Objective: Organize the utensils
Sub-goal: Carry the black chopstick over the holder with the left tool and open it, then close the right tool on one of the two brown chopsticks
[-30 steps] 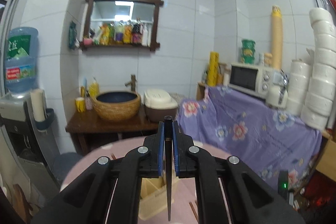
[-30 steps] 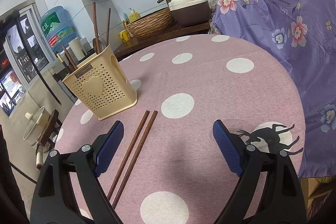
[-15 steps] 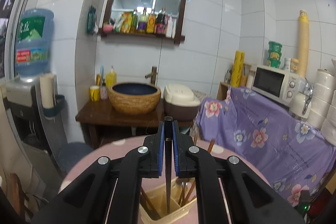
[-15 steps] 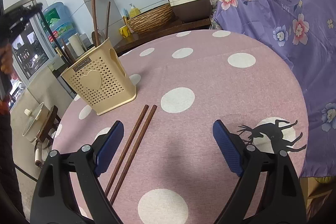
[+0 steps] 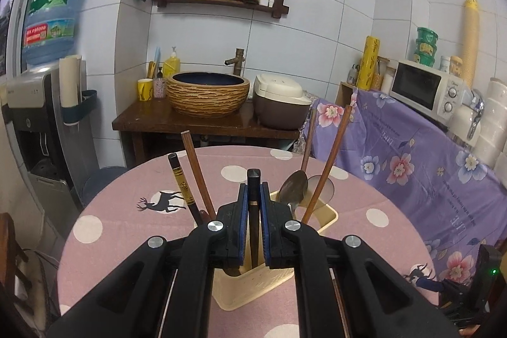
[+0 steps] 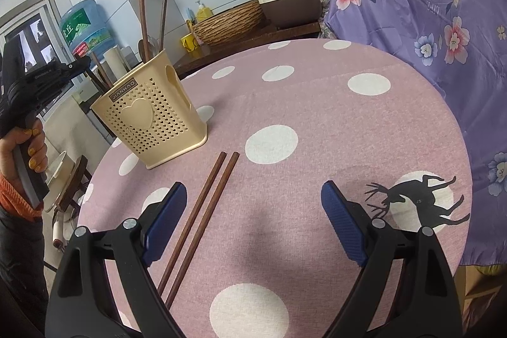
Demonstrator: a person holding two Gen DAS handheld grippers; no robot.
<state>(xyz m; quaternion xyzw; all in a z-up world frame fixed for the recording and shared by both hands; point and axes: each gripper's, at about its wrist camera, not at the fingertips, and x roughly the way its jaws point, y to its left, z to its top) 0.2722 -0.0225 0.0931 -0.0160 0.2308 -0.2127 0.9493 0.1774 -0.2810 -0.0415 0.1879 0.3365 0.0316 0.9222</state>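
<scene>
My left gripper (image 5: pixel 253 190) is shut on a dark chopstick (image 5: pixel 253 230) that hangs upright, its lower end down inside the cream utensil holder (image 5: pixel 253 284). Several chopsticks (image 5: pixel 196 176) and two spoons (image 5: pixel 293 189) stand in that holder. In the right wrist view the holder (image 6: pixel 152 119) stands at the table's left side, and the left gripper (image 6: pixel 41 78), held by a hand, hovers just left of it. My right gripper (image 6: pixel 253 195) is open above the tablecloth. Two brown chopsticks (image 6: pixel 206 211) lie side by side by its left finger.
The round table (image 6: pixel 317 103) has a pink cloth with white dots and deer prints. Behind it stand a wooden stand with a basin (image 5: pixel 207 94), a rice cooker (image 5: pixel 280 103), a water dispenser (image 5: pixel 47 21) and a purple flowered cover (image 6: pixel 427 21) on the right.
The left gripper has sunk toward the holder, and the held chopstick's lower end has gone from above the holder down into it. The right gripper has stayed open in place.
</scene>
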